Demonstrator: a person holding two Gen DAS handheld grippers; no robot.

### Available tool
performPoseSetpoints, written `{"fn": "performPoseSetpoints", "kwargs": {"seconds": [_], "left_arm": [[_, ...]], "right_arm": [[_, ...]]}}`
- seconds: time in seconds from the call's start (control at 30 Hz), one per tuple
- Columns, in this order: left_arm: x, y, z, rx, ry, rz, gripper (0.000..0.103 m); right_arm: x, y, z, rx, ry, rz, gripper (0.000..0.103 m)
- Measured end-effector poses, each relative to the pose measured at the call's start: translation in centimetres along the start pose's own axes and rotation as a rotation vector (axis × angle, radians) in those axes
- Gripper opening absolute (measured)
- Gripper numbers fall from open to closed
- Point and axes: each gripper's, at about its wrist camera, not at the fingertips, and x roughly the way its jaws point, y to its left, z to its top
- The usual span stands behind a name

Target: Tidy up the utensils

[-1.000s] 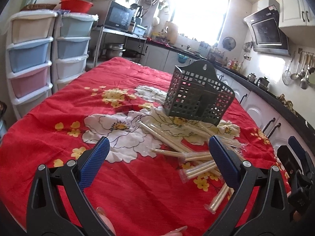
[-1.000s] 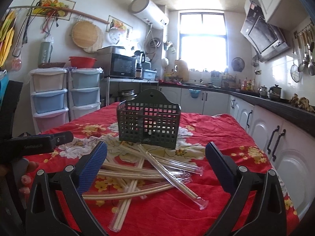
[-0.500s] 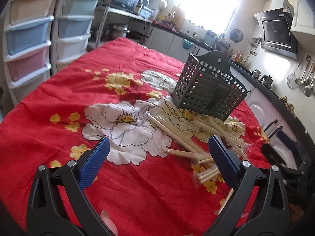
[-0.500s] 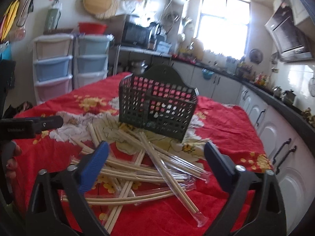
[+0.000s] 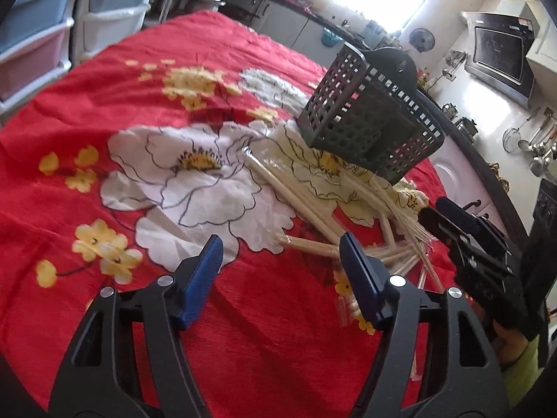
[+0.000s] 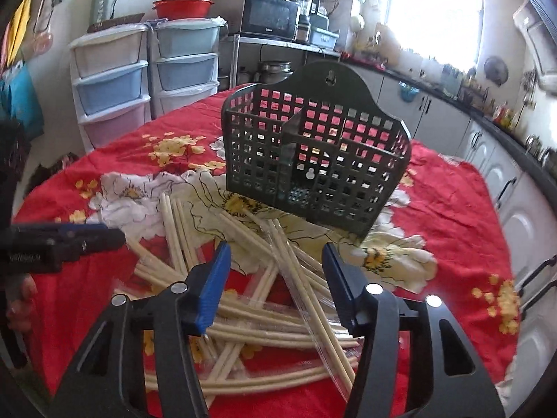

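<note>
Both grippers tilt downward — left gripper point(image 5: 280, 256) and right gripper point(image 6: 276, 263) have just been closing, jaws half-parted, nothing between them.

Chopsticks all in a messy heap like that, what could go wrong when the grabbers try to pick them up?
The wrapped chopsticks lie crossed, so the right gripper, jaws just closing with nothing pinched, may drag several along. The clear wrappers look slippery. The basket sits tilted on some sticks and could shift. The left gripper is close, so they might bump.

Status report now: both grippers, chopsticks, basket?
Left gripper and right gripper closing, nothing pinched. Wrapped chopsticks piled loose on cloth. Basket upright, no chopsticks inside. Nothing blocking.
</note>
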Motion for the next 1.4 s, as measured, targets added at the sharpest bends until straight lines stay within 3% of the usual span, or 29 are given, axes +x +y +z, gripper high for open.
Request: {"fn": "performPoseSetpoints", "kwargs": {"seconds": [0.17, 0.5, 0.67, 0.73, 0.93, 1.07, 1.13, 1.4], "left_arm": [[0.9, 0.6, 0.3, -0.048, 0.031, -0.028, 0.055], [1.5, 1.1, 0.6, -0.104, 0.051, -0.071, 0.033], [2.0, 1.2, 0.6, -0.118, 0.06, -0.088, 0.025], [2.1, 1.2, 0.7, -0.117, 0.061, -0.092, 0.023], [2.3, 1.2, 0.9, -0.123, 0.055, -0.102, 0.016], [2.3, 1.4, 1.2, -0.126, 0.045, -0.11, 0.011], [2.3, 1.6, 1.5, -0.132, 0.045, -0.116, 0.009], [1.1, 1.4, 2.8, -0.113, 0.006, -0.126, 0.006]], "right_arm": [[2.2, -1.1, 0.7, 0.016, 0.061, 0.049, 0.045], [5.8, -2.8, 1.4, 0.078, 0.147, 0.133, 0.041], [6.8, -2.8, 1.5, 0.078, 0.169, 0.156, 0.034], [7.0, -2.8, 1.4, 0.079, 0.179, 0.172, 0.027], [7.2, -3.0, 1.5, 0.079, 0.18, 0.182, 0.013], [6.3, -3.5, 1.9, 0.085, 0.151, 0.181, 0.009], [5.8, -3.7, 2.1, 0.079, 0.133, 0.179, 0.001], [4.3, -4.1, 2.7, 0.06, 0.097, 0.157, 0.001]]}}
